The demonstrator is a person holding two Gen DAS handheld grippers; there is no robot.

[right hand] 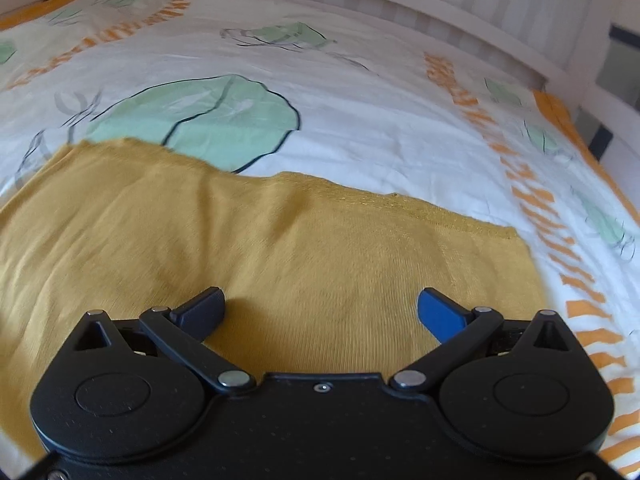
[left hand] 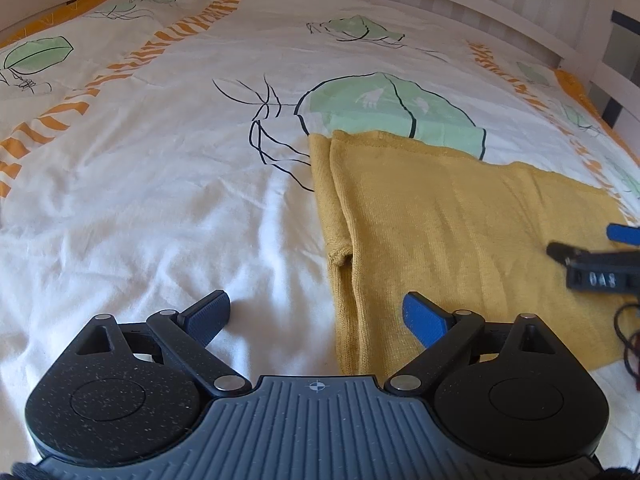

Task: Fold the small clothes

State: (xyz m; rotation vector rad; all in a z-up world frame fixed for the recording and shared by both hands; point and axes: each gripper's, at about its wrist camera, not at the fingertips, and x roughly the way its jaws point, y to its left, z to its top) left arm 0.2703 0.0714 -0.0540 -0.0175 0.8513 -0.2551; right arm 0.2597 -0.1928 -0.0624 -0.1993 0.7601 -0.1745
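A mustard-yellow knit garment (left hand: 460, 220) lies flat on the bed, folded into a rough rectangle with a folded-in sleeve along its left edge. My left gripper (left hand: 316, 316) is open and empty, straddling the garment's left edge near its front. My right gripper (right hand: 320, 312) is open and empty, low over the garment (right hand: 280, 248) near its right half. The right gripper also shows at the right edge of the left wrist view (left hand: 592, 256).
The bed cover (left hand: 160, 200) is white with green leaf prints and orange stripes. A white slatted bed frame (left hand: 520, 12) runs along the far side and right. Dark cables (left hand: 628, 340) hang at the right.
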